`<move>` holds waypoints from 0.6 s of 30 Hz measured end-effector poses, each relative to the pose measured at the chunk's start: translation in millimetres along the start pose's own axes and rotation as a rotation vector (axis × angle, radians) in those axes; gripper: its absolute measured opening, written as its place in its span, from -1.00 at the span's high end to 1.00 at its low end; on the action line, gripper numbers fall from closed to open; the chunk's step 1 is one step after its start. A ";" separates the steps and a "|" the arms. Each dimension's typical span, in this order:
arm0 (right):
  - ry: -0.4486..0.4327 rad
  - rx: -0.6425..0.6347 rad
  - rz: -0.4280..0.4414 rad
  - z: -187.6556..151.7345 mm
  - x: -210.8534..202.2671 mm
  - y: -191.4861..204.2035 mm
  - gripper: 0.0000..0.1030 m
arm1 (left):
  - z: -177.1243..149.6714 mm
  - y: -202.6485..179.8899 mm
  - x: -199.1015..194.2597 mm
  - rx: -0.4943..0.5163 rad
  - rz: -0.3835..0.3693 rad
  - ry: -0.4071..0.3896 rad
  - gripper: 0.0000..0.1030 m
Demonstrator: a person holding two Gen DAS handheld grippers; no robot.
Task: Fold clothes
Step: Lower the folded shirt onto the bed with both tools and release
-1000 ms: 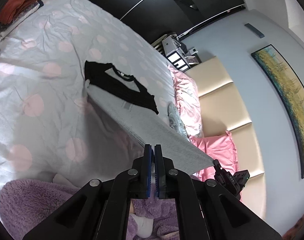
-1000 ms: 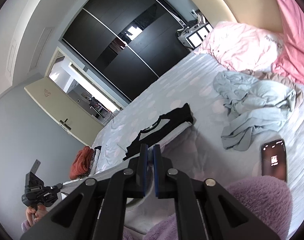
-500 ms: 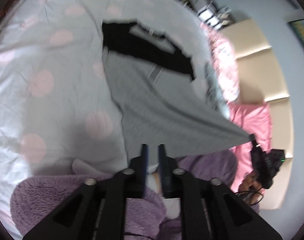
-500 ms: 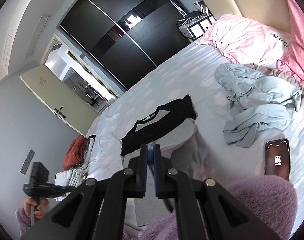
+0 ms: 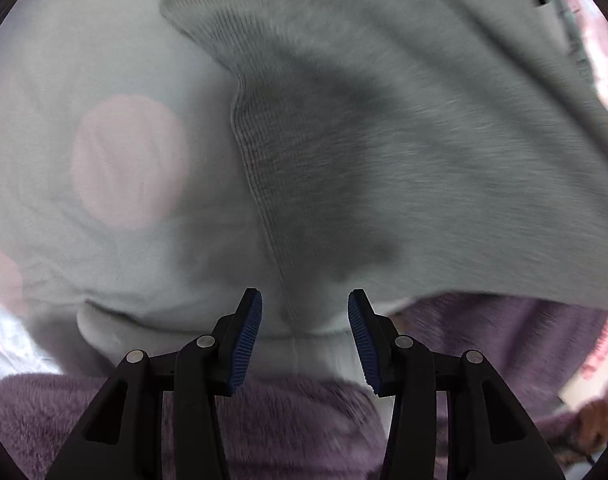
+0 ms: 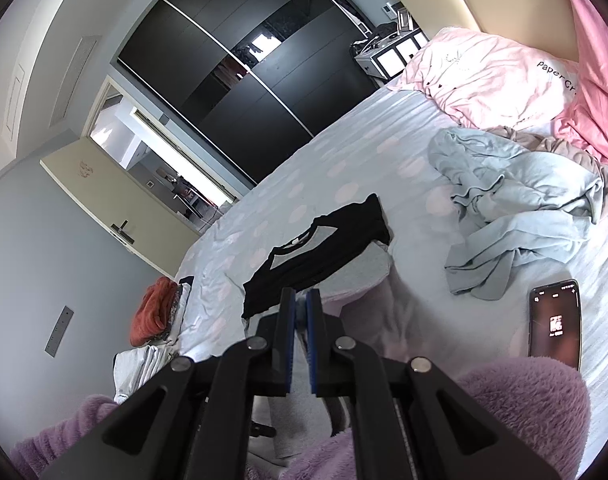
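Although the pale blue bedsheet with pink dots (image 6: 344,160) fills most of the right wrist view, what matters is the grey ribbed-knit T-shirt with black shoulders and sleeves (image 6: 320,248), which lies at the middle of that frame with its black collar end toward the upper left and its grey body running down toward the lower centre, so its long axis points roughly back at the camera. In the left wrist view the same grey cloth (image 5: 384,140) covers the centre and right, its ribbed seam running from upper centre down to just above the left gripper (image 5: 305,334), whose fingers are spread wide with nothing between them; the hem sits directly ahead of that gap, so this hand looks nearer the near edge. The right gripper (image 6: 300,316) has its fingers pressed almost together; grey cloth hangs right below them, but whether they pinch it I cannot tell. Lower right in that view lies a crumpled light blue garment (image 6: 516,224), then a dark smartphone (image 6: 556,324).
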State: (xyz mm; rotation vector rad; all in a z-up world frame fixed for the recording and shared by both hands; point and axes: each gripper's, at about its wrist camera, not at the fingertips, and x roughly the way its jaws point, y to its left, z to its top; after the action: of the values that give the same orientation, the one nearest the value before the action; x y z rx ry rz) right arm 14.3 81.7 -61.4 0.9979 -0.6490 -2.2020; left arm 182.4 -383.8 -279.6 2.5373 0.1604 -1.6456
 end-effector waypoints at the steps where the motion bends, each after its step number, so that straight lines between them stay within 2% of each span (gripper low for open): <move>1: -0.001 -0.001 0.000 0.2 -0.2 -0.2 0.90 | 1.1 0.1 7.1 -0.005 0.016 0.005 0.09; 4: 0.001 0.006 0.003 0.4 0.7 -3.1 0.90 | 0.8 0.5 20.1 -0.024 0.035 -0.003 0.10; 6: 0.004 0.010 0.003 -0.4 2.1 -5.0 0.90 | -3.9 -2.2 18.8 -0.007 0.011 -0.026 0.34; 7: 0.006 0.013 0.003 -0.9 3.1 -6.1 0.90 | -7.7 -4.8 17.7 0.009 -0.013 -0.036 0.60; 9: 0.013 0.023 0.004 -2.1 6.0 -8.9 0.90 | -14.7 -8.8 13.1 0.033 -0.038 -0.068 0.86; 12: 0.019 0.031 0.003 -3.6 8.1 -12.1 0.90 | -28.2 -8.0 -4.1 0.046 -0.148 -0.121 0.89; 18: 0.006 0.045 -0.013 -2.6 2.7 -21.1 0.90 | -78.6 19.1 -76.7 0.036 -0.412 -0.297 0.90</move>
State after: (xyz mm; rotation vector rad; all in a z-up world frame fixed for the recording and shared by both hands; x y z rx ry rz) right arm 7.8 93.7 -78.0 1.0344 -0.6941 -2.2034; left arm 225.0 -392.8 -176.9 2.3576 0.6665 -2.1615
